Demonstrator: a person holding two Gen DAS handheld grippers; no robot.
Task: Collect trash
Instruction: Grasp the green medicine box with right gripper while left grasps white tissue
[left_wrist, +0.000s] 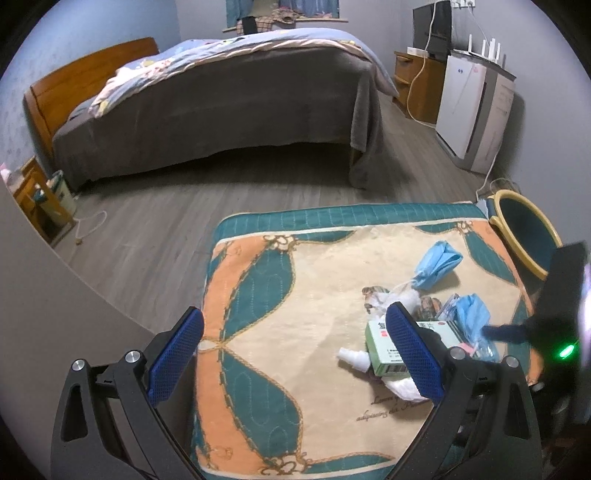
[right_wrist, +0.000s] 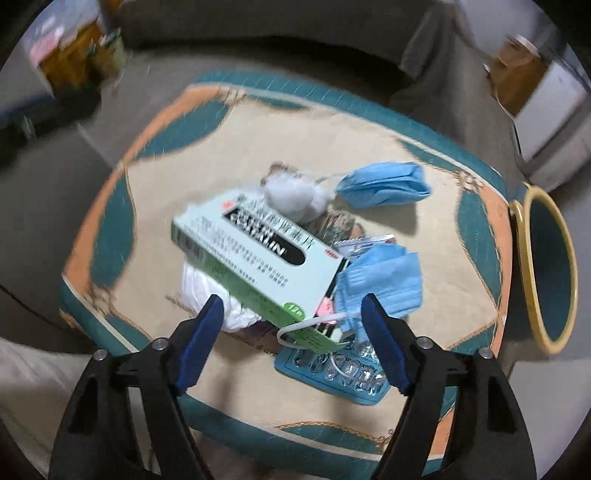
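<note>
Right gripper (right_wrist: 291, 314) hangs spread over the medicine box (right_wrist: 255, 258), lined up to pinch it. Left gripper (left_wrist: 291, 350) waits spread near the cushion's (left_wrist: 295, 295) front edge, bin (right_wrist: 546, 273) handy beside.

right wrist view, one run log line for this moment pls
phase: reaching | right tongs: open over medicine box | left tongs: open, empty | bin: beside cushion

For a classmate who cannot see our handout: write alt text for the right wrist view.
The open right gripper points down at a pale green medicine box on a patterned cushion, with blue face masks, a white wad and a blister pack around it. A yellow-rimmed bin stands at the right edge.
</note>
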